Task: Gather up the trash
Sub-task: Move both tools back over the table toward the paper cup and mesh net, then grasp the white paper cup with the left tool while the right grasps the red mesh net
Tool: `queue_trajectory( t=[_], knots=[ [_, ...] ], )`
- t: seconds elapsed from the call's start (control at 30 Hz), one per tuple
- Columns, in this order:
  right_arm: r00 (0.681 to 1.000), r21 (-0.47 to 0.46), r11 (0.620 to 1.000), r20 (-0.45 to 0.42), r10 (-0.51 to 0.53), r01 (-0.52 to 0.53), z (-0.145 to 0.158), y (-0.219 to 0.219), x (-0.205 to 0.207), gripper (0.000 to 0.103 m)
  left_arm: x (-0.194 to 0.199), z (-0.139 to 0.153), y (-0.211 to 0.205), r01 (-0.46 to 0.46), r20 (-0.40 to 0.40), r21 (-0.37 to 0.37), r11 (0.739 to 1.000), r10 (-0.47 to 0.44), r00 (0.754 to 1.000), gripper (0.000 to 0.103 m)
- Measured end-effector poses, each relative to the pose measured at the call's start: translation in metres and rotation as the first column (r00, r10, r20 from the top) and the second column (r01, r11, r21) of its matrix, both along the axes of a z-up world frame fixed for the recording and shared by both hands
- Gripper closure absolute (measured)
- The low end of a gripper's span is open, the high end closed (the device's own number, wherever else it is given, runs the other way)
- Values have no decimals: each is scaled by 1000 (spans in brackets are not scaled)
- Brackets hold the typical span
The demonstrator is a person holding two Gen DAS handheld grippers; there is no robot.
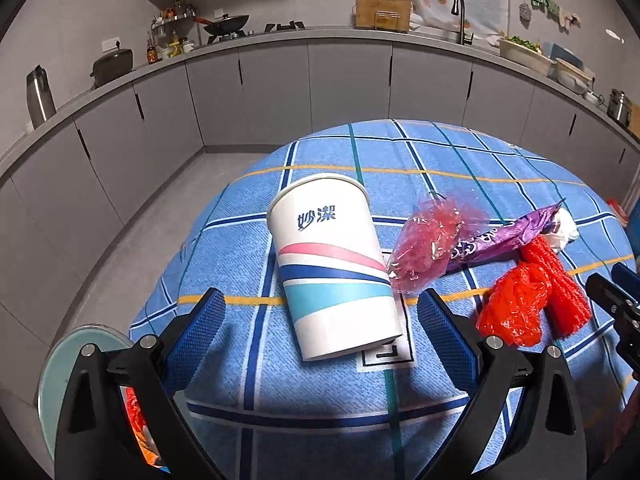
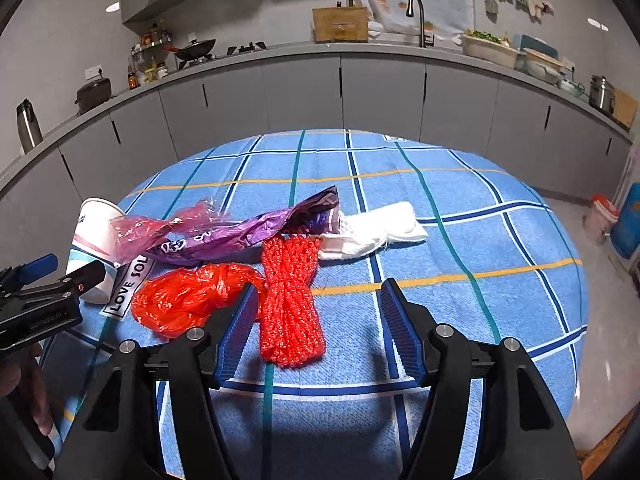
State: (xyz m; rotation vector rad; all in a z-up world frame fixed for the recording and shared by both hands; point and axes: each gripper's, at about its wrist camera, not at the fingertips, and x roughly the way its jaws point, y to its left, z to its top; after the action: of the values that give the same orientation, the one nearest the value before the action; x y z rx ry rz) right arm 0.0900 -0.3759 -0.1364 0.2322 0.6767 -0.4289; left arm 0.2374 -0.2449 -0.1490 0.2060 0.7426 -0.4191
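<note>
A white paper cup [image 1: 332,264] with pink and blue stripes lies tilted on the blue checked tablecloth [image 1: 440,152]. My left gripper [image 1: 320,312] is open, its fingers on either side of the cup's base. Right of the cup lie a pink plastic bag [image 1: 428,244], a purple wrapper [image 1: 500,236], an orange-red plastic bag [image 1: 516,304], a red mesh net [image 1: 560,288] and white tissue [image 1: 564,228]. My right gripper [image 2: 316,300] is open, its fingers either side of the red mesh net [image 2: 290,300]. The orange-red bag [image 2: 188,296] touches its left finger [image 2: 240,320].
The table is round, with its cloth [image 2: 460,200] bare on the right half. Grey kitchen cabinets [image 1: 280,88] and a counter with pans and a sink run behind. A glass disc [image 1: 60,372] shows at the lower left. Containers [image 2: 624,224] stand on the floor at right.
</note>
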Motion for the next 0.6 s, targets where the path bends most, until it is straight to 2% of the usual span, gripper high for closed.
queue_trajectory(
  t=[0.1, 0.13, 0.27, 0.3, 0.33, 0.4, 0.47, 0.53, 0.6],
  knots=[
    [1000, 5, 1000, -12, -2, 2, -1, -2, 3, 40, 0, -3, -1, 1, -4, 1, 1000, -1, 1000, 11],
    [1000, 4, 1000, -19, 1, -1, -2, -2, 4, 40, 1, -4, 0, 3, -10, 0, 1000, -3, 1000, 16],
    [998, 25, 999, -56, 28, -26, -7, -3, 13, 41, 3, -9, 0, 8, -32, -3, 1000, -8, 999, 21],
    [998, 25, 999, -61, 32, -31, -8, -3, 15, 41, 3, -9, -1, 12, -34, -2, 1000, -12, 999, 25],
    [997, 29, 999, -69, 40, -38, -9, -2, 17, 46, 3, -10, -1, 17, -39, -2, 1000, -17, 999, 29],
    [995, 44, 998, -86, 52, -49, -12, -3, 21, 52, 5, -12, 0, 25, -47, -5, 1000, -25, 999, 30],
    [993, 61, 997, -101, 62, -56, -15, -4, 24, 54, 6, -14, 0, 30, -54, -8, 1000, -30, 998, 35],
    [992, 69, 996, -105, 70, -63, -16, -3, 25, 62, 6, -15, 0, 37, -63, -11, 999, -38, 997, 43],
    [991, 73, 995, -111, 80, -72, -17, -3, 26, 63, 6, -17, -1, 44, -70, -10, 999, -44, 997, 46]
  ],
)
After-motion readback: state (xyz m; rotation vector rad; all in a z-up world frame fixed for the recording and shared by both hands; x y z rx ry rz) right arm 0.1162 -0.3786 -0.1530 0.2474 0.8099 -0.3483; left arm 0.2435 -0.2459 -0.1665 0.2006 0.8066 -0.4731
